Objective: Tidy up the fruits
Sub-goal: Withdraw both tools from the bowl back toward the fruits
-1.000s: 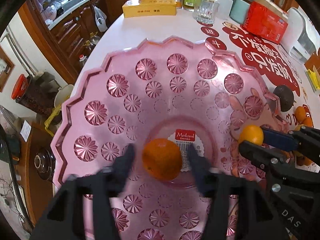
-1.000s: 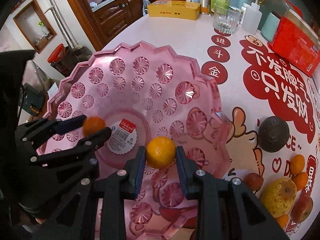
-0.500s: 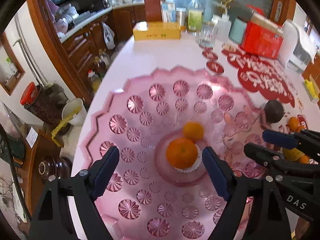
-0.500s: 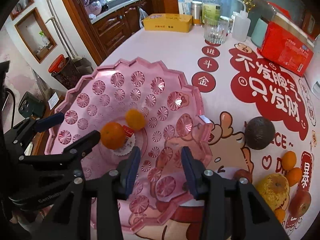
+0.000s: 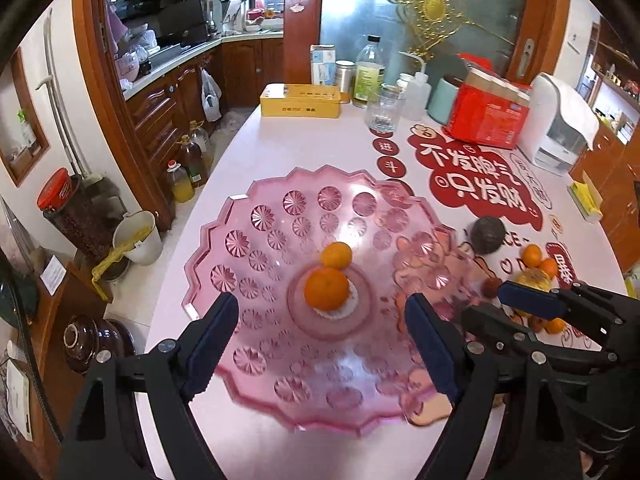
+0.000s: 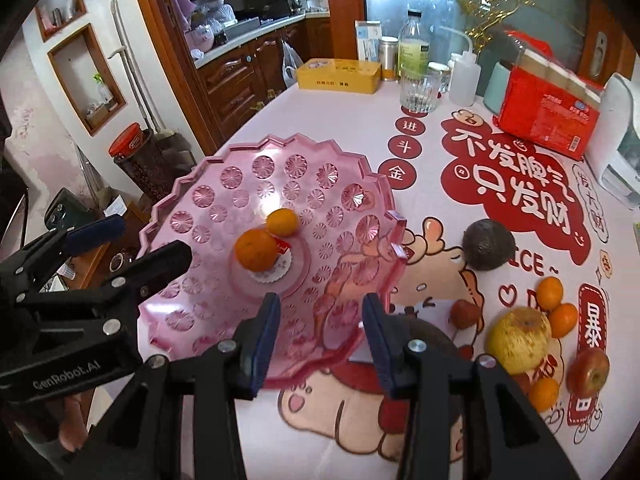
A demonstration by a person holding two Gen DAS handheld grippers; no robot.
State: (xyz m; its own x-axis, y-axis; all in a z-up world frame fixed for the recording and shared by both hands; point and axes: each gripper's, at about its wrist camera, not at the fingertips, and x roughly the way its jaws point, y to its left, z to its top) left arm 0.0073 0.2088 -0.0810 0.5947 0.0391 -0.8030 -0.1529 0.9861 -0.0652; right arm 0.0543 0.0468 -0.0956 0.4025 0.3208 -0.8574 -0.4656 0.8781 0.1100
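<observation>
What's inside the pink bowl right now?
Two oranges: a larger orange on the white label at the pink bowl centre, a smaller orange just behind. The label is partly covered.

In the left wrist view, the right gripper hides most of the fruit pile behind it. The pink bowl near rim is blurred. In the right wrist view, the bowl label lies partly under the larger orange; its print is illegible.

I'm seeing the bowl sitting ahead of my right gripper, two oranges touching in its centre. Avocado lying right of the bowl; apple and more fruit lying nearer, far right.
</observation>
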